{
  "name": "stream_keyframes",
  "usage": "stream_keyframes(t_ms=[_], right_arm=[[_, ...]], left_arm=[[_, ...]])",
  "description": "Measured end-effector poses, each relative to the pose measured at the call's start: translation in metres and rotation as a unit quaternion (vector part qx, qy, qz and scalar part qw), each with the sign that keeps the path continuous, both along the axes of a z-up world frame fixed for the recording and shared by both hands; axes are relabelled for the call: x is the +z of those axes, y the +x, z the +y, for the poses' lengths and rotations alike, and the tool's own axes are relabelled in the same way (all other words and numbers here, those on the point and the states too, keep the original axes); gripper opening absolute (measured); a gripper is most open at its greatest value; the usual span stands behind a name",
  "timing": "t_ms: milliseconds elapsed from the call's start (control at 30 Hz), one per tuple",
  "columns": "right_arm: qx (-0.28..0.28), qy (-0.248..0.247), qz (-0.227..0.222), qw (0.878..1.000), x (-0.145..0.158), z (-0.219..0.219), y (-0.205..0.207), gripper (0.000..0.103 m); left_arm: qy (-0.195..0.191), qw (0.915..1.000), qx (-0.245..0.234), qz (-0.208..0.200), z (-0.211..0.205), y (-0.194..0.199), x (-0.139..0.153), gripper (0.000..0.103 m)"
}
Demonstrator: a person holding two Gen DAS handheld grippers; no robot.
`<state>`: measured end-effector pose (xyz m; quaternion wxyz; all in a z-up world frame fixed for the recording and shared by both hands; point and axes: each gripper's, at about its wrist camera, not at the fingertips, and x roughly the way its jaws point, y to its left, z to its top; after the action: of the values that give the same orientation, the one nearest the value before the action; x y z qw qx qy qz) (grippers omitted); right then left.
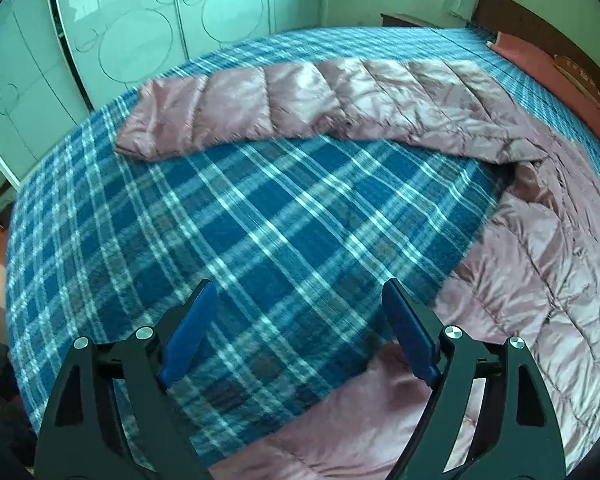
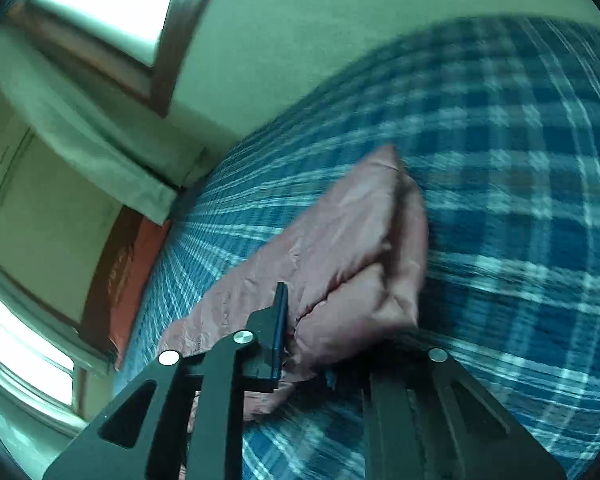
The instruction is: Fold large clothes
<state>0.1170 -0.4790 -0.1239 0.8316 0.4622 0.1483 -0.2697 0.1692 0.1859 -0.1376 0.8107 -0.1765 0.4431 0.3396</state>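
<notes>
My left gripper (image 1: 298, 304) hangs with its blue-padded fingers (image 1: 188, 332) spread wide over the blue-and-white plaid bedspread (image 1: 260, 208), nothing between them. The shiny mauve quilted down jacket (image 1: 540, 272) lies flat on that bedspread, one sleeve (image 1: 260, 108) stretched out toward the pale wardrobe doors (image 1: 140, 32). My right gripper (image 2: 296, 332) is clamped on a bunched fold of the jacket (image 2: 352, 248), lifting it above the bedspread (image 2: 520, 200).

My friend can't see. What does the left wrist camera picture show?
A shiny pink puffy jacket lies spread on a blue plaid bedspread, one sleeve stretched out. The left gripper hangs open above the bedspread, holding nothing.
</notes>
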Motion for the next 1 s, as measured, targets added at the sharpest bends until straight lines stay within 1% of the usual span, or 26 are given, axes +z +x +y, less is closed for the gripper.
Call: stream_keyframes(t_ms=[100, 167, 200, 267, 300, 333, 367, 400, 433, 467, 533, 567, 667, 700, 800, 967, 1000], right_arm=[[0.043, -0.056, 0.000, 0.997, 0.030, 0.029, 0.028, 0.010], [0.078, -0.088, 0.000, 0.993, 0.048, 0.055, 0.049, 0.010], [0.105, -0.107, -0.003, 0.989, 0.061, 0.077, 0.067, 0.010], [0.141, -0.127, -0.006, 0.982, 0.072, 0.107, 0.087, 0.010], [0.171, -0.142, -0.007, 0.975, 0.081, 0.133, 0.107, 0.010], [0.187, -0.148, -0.008, 0.971, 0.085, 0.147, 0.117, 0.010], [0.215, -0.159, -0.009, 0.964, 0.090, 0.171, 0.135, 0.010], [0.231, -0.164, -0.009, 0.959, 0.092, 0.187, 0.143, 0.010], [0.255, -0.170, -0.008, 0.952, 0.094, 0.210, 0.157, 0.010], [0.270, -0.172, -0.007, 0.947, 0.094, 0.225, 0.165, 0.010], [0.315, -0.177, -0.002, 0.932, 0.094, 0.267, 0.192, 0.009], [0.328, -0.179, 0.000, 0.927, 0.091, 0.281, 0.197, 0.010], [0.377, -0.186, 0.009, 0.907, 0.080, 0.333, 0.217, 0.009], [0.396, -0.189, 0.015, 0.898, 0.074, 0.353, 0.226, 0.009], [0.436, -0.191, 0.030, 0.879, 0.058, 0.388, 0.242, 0.009], [0.486, -0.197, 0.048, 0.850, 0.041, 0.441, 0.241, 0.009], [0.496, -0.202, 0.053, 0.843, 0.039, 0.459, 0.236, 0.010]], left_arm=[[0.016, 0.9999, 0.006, 0.001, 0.008, -0.002, 0.002, 0.088], [0.010, 0.9999, 0.007, 0.007, 0.013, -0.002, -0.002, 0.088], [0.006, 0.9999, 0.006, 0.009, 0.015, -0.002, -0.004, 0.088], [0.006, 0.9999, 0.001, 0.011, 0.017, 0.000, -0.005, 0.088], [0.010, 0.9999, -0.001, 0.010, 0.017, 0.001, -0.006, 0.088], [0.015, 0.9998, -0.004, 0.012, 0.017, 0.002, -0.006, 0.088], [0.018, 0.9997, -0.008, 0.014, 0.016, 0.002, -0.008, 0.088], [0.020, 0.9996, -0.009, 0.016, 0.016, 0.000, -0.007, 0.089], [0.020, 0.9996, -0.012, 0.016, 0.018, 0.000, -0.007, 0.089], [0.021, 0.9996, -0.013, 0.015, 0.017, -0.003, -0.008, 0.089], [0.028, 0.9993, -0.016, 0.021, 0.016, 0.000, -0.011, 0.093], [0.031, 0.9991, -0.017, 0.023, 0.015, 0.000, -0.011, 0.096], [0.022, 0.9994, -0.014, 0.021, 0.019, 0.003, -0.015, 0.100], [0.020, 0.9995, -0.013, 0.019, 0.020, 0.004, -0.015, 0.101], [0.014, 0.9997, -0.017, 0.012, 0.025, 0.003, -0.018, 0.101], [0.016, 0.9997, -0.018, 0.005, 0.031, -0.005, -0.024, 0.101], [0.016, 0.9997, -0.018, 0.005, 0.032, -0.005, -0.024, 0.101]])
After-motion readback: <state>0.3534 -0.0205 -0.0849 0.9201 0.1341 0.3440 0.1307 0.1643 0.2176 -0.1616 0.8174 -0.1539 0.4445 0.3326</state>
